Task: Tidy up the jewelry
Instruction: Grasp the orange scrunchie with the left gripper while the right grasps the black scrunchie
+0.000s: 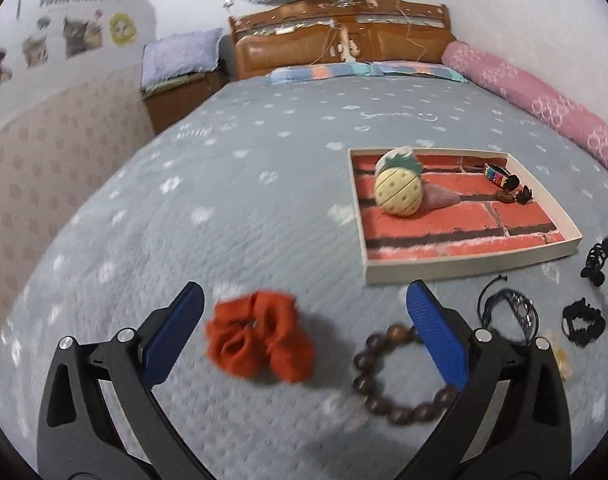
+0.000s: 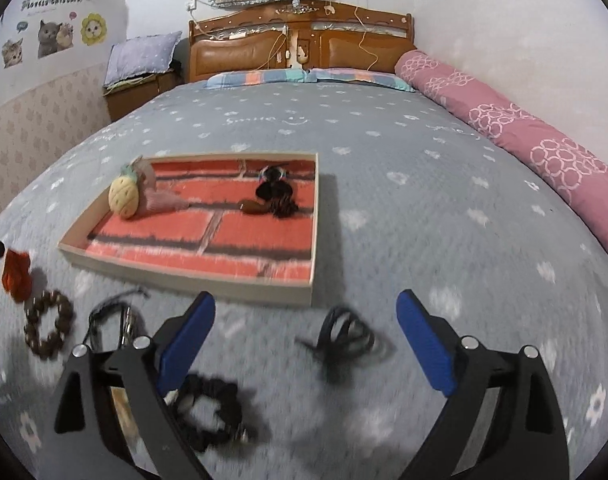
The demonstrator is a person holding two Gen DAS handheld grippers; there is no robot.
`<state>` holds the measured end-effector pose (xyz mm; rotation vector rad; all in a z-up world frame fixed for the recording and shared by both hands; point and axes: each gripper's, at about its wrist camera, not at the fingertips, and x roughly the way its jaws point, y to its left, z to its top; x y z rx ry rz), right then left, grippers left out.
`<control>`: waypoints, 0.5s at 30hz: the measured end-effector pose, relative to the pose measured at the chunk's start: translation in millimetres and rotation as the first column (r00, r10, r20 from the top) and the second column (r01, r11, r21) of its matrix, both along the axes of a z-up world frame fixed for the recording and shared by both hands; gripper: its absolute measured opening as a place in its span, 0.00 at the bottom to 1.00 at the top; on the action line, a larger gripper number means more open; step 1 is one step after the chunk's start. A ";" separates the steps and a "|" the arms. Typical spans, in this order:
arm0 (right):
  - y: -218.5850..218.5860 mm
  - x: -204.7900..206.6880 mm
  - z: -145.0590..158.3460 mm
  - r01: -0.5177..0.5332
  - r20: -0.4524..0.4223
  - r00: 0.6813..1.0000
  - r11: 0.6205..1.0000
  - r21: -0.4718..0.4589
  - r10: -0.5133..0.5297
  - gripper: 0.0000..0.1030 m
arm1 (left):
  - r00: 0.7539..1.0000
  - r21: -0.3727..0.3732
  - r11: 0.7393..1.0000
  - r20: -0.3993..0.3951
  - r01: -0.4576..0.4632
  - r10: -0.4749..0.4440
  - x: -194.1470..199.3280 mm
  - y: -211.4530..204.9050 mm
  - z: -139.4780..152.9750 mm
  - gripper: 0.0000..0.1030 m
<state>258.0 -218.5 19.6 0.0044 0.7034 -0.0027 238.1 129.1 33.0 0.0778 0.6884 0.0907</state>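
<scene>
A shallow tray with a red brick-pattern floor [image 1: 456,236] [image 2: 207,240] lies on the bed. In it are a pineapple plush [image 1: 398,192] [image 2: 123,198], a pink tassel and dark hair clips [image 2: 273,196]. My left gripper [image 1: 304,308] is open, with an orange scrunchie [image 1: 259,336] lying on the bed between its fingers. A brown bead bracelet [image 1: 400,380] [image 2: 47,328] lies by its right finger. My right gripper [image 2: 306,312] is open over a dark cord loop [image 2: 344,340]. A black scrunchie [image 2: 207,412] [image 1: 582,320] lies by its left finger.
The grey quilted bedspread [image 2: 384,200] covers the bed. A pink rolled blanket [image 2: 524,140] runs along the right wall side. A wooden headboard [image 2: 299,48] and a nightstand with a pillow [image 2: 139,68] are at the back. More dark cords [image 1: 512,308] lie right of the bracelet.
</scene>
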 end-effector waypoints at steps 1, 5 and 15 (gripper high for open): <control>3.5 -5.6 -2.0 -0.004 -0.002 1.000 1.000 -0.008 0.004 0.87 | 1.000 -0.014 1.000 -0.003 -0.006 0.006 -3.8 6.1 -2.7 0.95; 14.8 -22.4 -6.3 -0.014 -0.002 1.000 1.000 -0.019 0.014 0.87 | 0.999 -0.017 0.999 -0.010 -0.043 0.043 -12.4 28.4 -15.0 0.95; 26.6 -36.3 -24.9 -0.003 -0.043 0.999 0.999 -0.040 0.001 0.87 | 0.998 -0.039 0.998 -0.041 -0.058 0.056 -5.5 42.0 -39.9 0.95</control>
